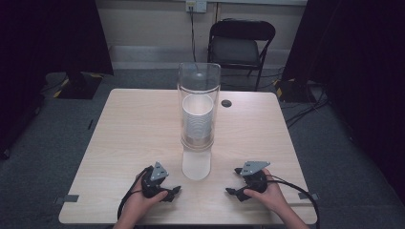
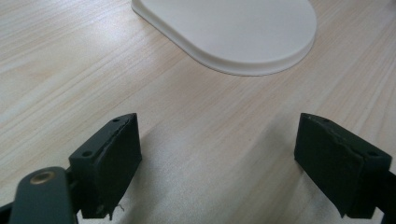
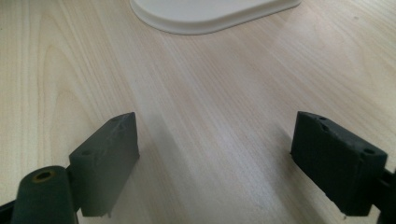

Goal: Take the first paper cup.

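A clear tall tube (image 1: 198, 90) stands at the middle of the table, holding a stack of white paper cups (image 1: 197, 120). Its flat white base tongue (image 1: 196, 165) juts toward the front edge and also appears as the white base (image 2: 233, 32) and the white base (image 3: 205, 11). My left gripper (image 1: 173, 192) rests on the table left of that base, open, nothing between its jaws. My right gripper (image 1: 233, 181) rests right of the base, open and empty too. In the gripper views, the left gripper (image 2: 217, 163) and right gripper (image 3: 215, 163) frame bare wood.
The light wooden table (image 1: 133, 129) has a small dark round grommet (image 1: 226, 103) behind the tube. A black folding chair (image 1: 241, 45) stands beyond the far edge. Cables lie on the grey floor at the right.
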Action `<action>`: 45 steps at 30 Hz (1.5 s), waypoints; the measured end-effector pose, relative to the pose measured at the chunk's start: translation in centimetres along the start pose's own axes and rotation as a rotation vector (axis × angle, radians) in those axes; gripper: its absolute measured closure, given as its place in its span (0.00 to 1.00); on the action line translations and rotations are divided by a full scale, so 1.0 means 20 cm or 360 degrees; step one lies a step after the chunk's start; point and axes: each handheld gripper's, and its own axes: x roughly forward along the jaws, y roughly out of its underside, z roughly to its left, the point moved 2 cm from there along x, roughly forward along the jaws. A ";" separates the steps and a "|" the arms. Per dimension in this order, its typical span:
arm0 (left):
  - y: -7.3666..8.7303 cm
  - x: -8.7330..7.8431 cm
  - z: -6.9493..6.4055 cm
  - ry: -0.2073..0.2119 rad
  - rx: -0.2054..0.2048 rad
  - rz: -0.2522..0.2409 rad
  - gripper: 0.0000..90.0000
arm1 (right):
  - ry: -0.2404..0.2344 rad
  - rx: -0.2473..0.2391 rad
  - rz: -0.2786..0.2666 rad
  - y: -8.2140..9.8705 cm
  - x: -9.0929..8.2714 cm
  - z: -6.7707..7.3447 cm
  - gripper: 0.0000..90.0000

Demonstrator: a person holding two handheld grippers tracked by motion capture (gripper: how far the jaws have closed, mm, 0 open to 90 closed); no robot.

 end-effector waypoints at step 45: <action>-0.04 0.04 -0.04 0.0046 0.0023 0.0007 0.17 | 0.0000 0.0042 -0.0397 -0.49 0.04 0.04 0.20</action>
